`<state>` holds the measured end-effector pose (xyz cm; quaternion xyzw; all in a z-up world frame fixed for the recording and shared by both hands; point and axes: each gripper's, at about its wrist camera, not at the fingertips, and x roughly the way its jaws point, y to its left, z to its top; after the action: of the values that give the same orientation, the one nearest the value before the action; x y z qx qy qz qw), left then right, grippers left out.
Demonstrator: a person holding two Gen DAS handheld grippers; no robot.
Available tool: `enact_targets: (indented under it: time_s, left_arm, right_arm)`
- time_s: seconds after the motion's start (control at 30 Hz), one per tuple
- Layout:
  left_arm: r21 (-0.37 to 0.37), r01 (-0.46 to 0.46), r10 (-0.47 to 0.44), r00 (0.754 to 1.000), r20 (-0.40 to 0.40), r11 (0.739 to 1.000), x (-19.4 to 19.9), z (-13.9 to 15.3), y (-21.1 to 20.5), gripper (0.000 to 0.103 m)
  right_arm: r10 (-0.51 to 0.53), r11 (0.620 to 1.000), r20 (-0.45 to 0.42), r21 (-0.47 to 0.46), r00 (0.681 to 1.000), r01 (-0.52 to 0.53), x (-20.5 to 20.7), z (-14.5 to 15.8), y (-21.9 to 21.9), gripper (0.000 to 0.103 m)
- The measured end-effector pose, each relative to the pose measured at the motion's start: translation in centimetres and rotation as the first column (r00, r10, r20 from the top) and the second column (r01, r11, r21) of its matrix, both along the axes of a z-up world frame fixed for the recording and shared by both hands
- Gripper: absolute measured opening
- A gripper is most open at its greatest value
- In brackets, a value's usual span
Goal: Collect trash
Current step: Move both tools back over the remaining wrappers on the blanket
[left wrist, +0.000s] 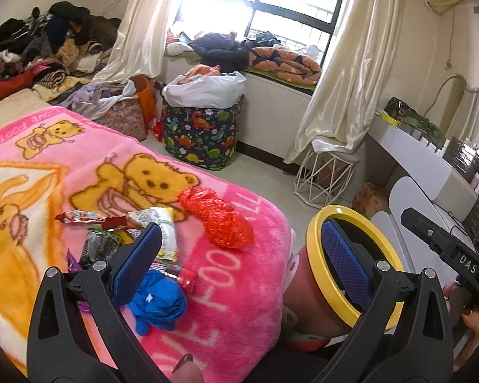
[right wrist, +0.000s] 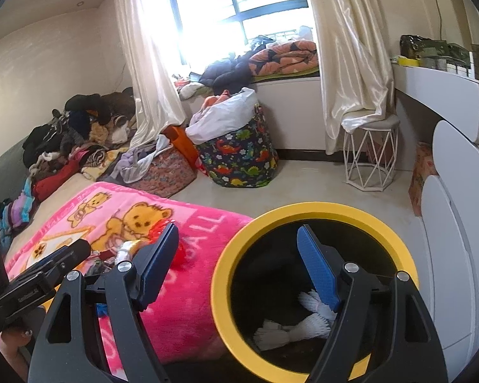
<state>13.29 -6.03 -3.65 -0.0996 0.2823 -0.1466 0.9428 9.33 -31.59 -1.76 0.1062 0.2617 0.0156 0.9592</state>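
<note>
The trash lies in a little heap on the pink bear blanket on the bed. A blue crumpled bag sits nearest to me, just under and beside the left blue pad of my left fingers. A red crumpled bag lies a bit farther off, between my two left pads in the view but not touching them. Some shiny snack wrappers are piled to the left of the red bag, right behind my left pad.

My left gripper is spread wide. It holds nothing. Its right pad hangs in front of the yellow-rimmed bin, which stands on the floor just beside the right edge of the bed.

My right gripper is spread wide too, and it holds nothing. Its right pad hangs over the dark mouth of the bin. Down inside the bin I see white crumpled paper. My left pad on this side hangs over the pink blanket, with a bit of the red bag peeking out beside it.

Far away, near the window, stands a dinosaur basket with a white bag in it. A white wire stool stands on the floor to the right, next to a white desk.
</note>
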Motion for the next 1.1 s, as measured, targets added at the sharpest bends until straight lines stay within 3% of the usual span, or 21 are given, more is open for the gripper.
enact_targets:
  time_s: [0.63, 1.1]
  left_arm:
    - [0.006, -0.129, 0.130, 0.991, -0.036, 0.992, -0.1, -1.5, 6.3, 0.092]
    - [0.017, -0.204, 0.204, 0.975, -0.089, 0.979, -0.7, -3.3, 10.5, 0.092]
  right_arm:
    - [0.125, 0.991, -0.028, -0.037, 0.992, -0.126, 1.7, -0.7, 5.1, 0.076]
    - [0.192, 0.979, -0.077, -0.059, 0.978, -0.197, 5.0, -2.0, 8.5, 0.076]
